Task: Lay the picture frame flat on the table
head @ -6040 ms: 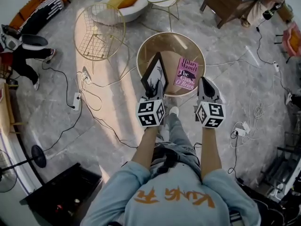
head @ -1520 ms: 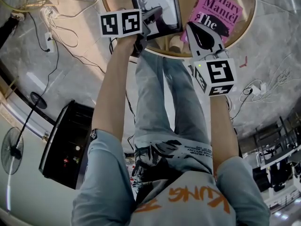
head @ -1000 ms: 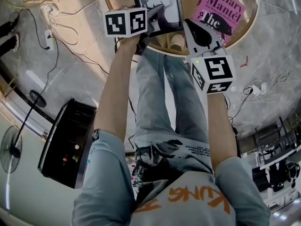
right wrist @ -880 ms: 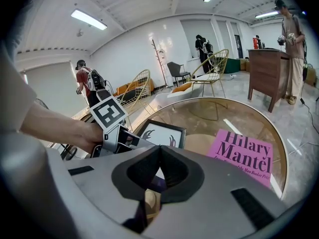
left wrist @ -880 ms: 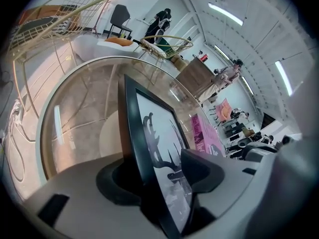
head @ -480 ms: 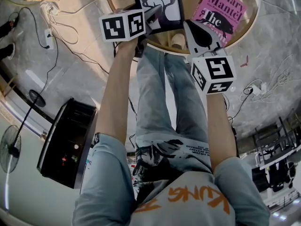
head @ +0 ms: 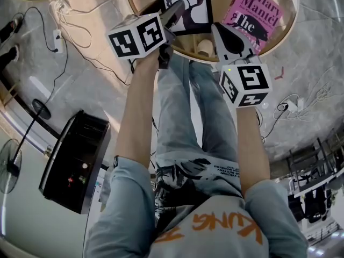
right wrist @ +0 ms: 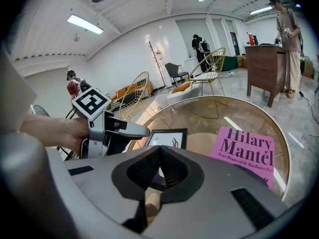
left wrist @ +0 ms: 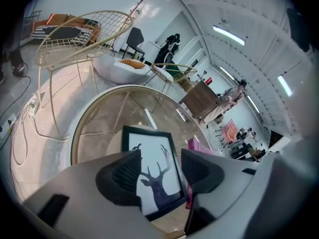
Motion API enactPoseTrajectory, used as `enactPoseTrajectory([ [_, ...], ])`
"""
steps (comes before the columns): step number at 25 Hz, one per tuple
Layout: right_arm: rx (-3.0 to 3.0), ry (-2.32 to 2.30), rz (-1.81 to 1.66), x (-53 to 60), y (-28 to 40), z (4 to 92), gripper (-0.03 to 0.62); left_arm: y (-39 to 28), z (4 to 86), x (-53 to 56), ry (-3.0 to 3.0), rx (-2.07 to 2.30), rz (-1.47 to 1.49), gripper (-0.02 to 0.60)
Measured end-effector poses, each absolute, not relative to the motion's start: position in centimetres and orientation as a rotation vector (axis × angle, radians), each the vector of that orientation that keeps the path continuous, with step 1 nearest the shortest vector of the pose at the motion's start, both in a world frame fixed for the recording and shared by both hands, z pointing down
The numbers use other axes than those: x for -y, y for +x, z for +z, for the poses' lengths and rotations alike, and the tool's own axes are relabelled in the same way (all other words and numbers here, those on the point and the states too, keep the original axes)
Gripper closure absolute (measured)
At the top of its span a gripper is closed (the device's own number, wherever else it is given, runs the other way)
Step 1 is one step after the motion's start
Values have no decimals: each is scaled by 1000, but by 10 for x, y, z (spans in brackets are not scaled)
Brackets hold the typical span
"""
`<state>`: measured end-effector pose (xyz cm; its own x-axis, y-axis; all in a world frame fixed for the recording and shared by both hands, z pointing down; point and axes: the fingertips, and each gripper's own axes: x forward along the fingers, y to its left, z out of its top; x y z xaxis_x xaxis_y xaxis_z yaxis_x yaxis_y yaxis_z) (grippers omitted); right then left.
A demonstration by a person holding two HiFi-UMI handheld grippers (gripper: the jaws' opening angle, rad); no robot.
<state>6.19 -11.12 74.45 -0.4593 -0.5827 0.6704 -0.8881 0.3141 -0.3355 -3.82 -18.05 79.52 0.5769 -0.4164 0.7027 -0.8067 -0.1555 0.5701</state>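
Two things lie on the table (head: 274,34): the picture frame (head: 185,4), flat on the glass as it seems, and a pink book (head: 257,9) right of it. My left gripper (left wrist: 159,169), at the frame's near edge, is closing its fingers on nothing; my right gripper (right wrist: 159,169) is closed and empty. If the left fingers catch that edge, they could drag the frame off.

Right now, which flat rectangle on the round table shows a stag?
The black-framed white picture, lying left of the pink book, whose cover carries large black lettering instead.
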Motion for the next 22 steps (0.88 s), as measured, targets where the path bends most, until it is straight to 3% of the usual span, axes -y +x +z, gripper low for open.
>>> enactPoseTrajectory([
  [2, 2163, 1306, 960, 112, 63, 741, 595, -32, 782, 182, 1801, 1022, 436, 382],
  [9, 2171, 1341, 951, 117, 71, 721, 595, -19, 745, 179, 1853, 1065, 368, 526],
  [22, 2183, 1457, 944, 118, 88, 640, 595, 6, 601, 170, 2235, 1118, 347, 560],
])
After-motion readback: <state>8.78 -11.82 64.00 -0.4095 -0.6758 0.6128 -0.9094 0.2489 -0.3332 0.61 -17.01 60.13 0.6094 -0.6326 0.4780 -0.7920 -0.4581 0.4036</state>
